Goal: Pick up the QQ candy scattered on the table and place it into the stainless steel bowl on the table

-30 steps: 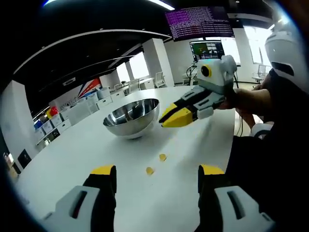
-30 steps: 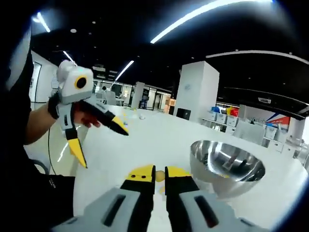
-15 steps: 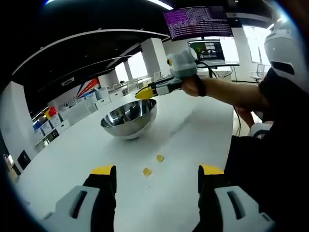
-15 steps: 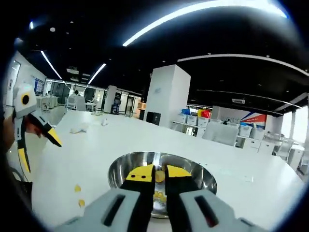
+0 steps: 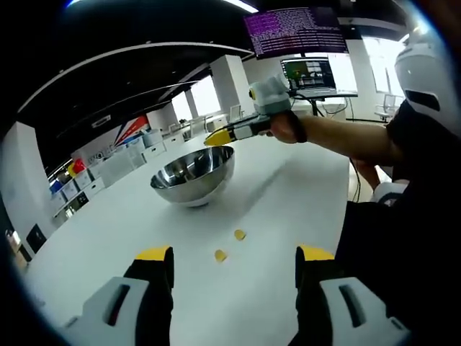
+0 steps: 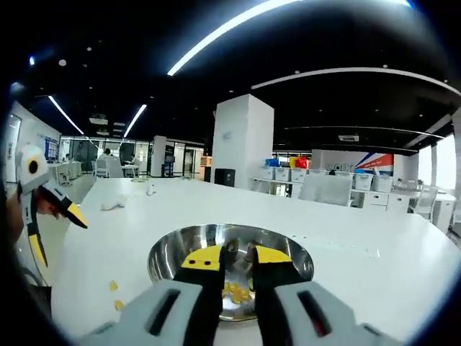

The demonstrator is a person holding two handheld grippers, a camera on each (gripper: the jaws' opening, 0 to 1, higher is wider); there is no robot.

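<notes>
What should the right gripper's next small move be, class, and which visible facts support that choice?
Probably pull back from the stainless steel bowl toward the two loose candies on the table. The right gripper sits over the bowl with nothing visible between its slightly parted jaws, and several candies already lie inside. The left gripper hangs open near those two.

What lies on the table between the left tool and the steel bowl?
Two yellow candies on the white table, apart from each other, lie between the left tool and the bowl, in the left gripper view.
</notes>
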